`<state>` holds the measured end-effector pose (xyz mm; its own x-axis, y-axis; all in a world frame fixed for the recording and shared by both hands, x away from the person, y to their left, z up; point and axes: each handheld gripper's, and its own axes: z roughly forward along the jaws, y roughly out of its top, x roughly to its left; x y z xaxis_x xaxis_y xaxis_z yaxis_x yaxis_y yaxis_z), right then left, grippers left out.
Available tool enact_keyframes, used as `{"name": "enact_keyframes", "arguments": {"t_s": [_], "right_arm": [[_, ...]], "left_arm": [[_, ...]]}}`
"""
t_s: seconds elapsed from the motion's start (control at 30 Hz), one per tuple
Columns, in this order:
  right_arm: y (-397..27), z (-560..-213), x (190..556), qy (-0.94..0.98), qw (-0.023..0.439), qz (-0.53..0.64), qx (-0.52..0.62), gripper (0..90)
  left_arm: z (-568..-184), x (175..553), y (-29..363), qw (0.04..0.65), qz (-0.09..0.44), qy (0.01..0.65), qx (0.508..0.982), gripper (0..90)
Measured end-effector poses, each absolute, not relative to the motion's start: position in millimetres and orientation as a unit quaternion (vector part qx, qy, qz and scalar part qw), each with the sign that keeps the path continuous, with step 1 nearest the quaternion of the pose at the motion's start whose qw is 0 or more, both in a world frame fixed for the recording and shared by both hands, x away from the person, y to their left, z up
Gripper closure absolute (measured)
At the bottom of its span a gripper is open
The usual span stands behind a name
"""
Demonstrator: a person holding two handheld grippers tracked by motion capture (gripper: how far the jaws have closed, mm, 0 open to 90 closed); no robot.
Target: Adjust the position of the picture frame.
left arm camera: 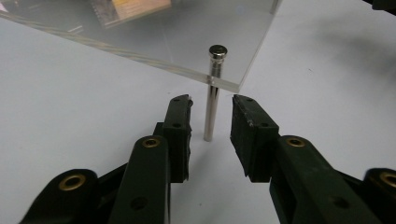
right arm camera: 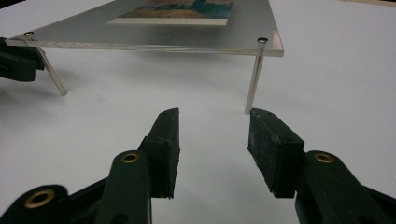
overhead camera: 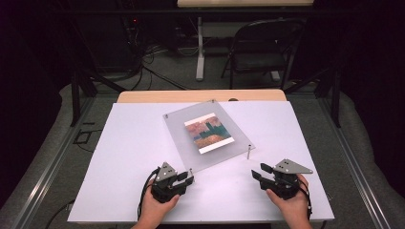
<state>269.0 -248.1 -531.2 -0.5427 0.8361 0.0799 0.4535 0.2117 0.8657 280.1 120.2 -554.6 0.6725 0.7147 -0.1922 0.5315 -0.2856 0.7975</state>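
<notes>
— Two grippers, one in each of my hands. How do they stand?

— Both have their jaws apart, pressing on nothing. My left gripper has a slim metal post standing upright between its fingertips, with a gap on either side; neither pad touches it. My right gripper faces another metal post, which stands just beyond its right-hand fingertip, not between the jaws.

— Where is the clear panel from there?

— Straight ahead of both. The clear panel sits raised on those posts above the white table, lying flat, and a printed picture rests in its middle. From my left gripper, the panel's near corner hangs just above and beyond the fingertips, and the post's rounded cap pokes up through that corner. From my right gripper, the near edge of the panel runs across in front of me, higher than the jaws.

— Does either gripper touch the panel?

— Neither one; both are below its edge and short of it.

— And the grippers to each other?

— Well apart. From above, my left gripper is at one near corner of the panel, my right gripper just beside the other. In the right gripper view, my left gripper shows far off to the left, next to a leaning post.
</notes>
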Motion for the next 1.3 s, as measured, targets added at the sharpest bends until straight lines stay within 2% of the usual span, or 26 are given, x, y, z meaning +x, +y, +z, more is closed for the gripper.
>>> {"name": "enact_keyframes", "arguments": {"t_s": [0.23, 0.57, 0.93, 1.3], "right_arm": [[-251, -533, 271, 0.743, 0.206, 0.461, 0.44, 56.3], [-247, -534, 273, 0.749, 0.2, 0.455, 0.438, 61.5], [-240, -535, 280, 0.752, 0.211, 0.441, 0.442, 63.1], [-236, -541, 291, 0.757, 0.206, 0.423, 0.454, 74.1]], "left_arm": [[-556, 284, 111, 0.445, 0.107, 0.395, 0.796, 77.4], [-560, 287, 109, 0.44, 0.107, 0.4, 0.797, 83.9], [-560, 288, 111, 0.443, 0.098, 0.401, 0.796, 85.2], [-557, 288, 113, 0.439, 0.092, 0.405, 0.796, 85.4]]}}
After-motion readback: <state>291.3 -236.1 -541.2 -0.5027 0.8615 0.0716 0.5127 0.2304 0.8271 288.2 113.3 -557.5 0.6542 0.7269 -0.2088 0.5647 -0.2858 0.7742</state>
